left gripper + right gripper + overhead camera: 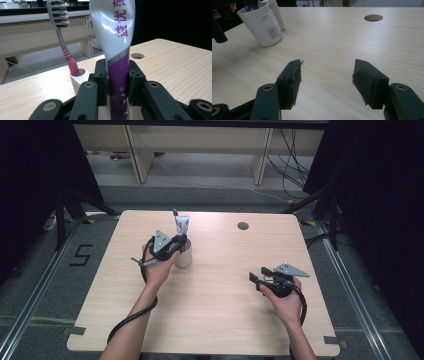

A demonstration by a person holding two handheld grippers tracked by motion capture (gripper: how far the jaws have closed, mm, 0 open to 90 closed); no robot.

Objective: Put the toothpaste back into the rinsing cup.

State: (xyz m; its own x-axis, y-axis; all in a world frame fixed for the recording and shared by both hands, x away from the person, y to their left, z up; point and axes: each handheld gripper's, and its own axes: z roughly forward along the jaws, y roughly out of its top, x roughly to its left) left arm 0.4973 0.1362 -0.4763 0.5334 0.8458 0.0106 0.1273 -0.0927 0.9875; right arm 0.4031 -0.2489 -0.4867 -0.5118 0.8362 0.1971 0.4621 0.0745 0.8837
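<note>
A white and purple toothpaste tube (117,50) stands upright, and my left gripper (117,72) is shut on its purple lower part. In the high view the left gripper (175,244) sits over a white cup (184,255), with the tube (182,225) rising out of it. The right gripper view shows the tube's purple end inside the cup (260,25). A grey and pink toothbrush (62,37) stands in a small white holder (80,77) just behind. My right gripper (327,72) hangs open above bare wood, well to the right of the cup (257,274).
The light wooden table (215,320) has a round cable hole (243,226) near its far edge. Black stands and cables lie on the floor around the table, and desk legs stand beyond it.
</note>
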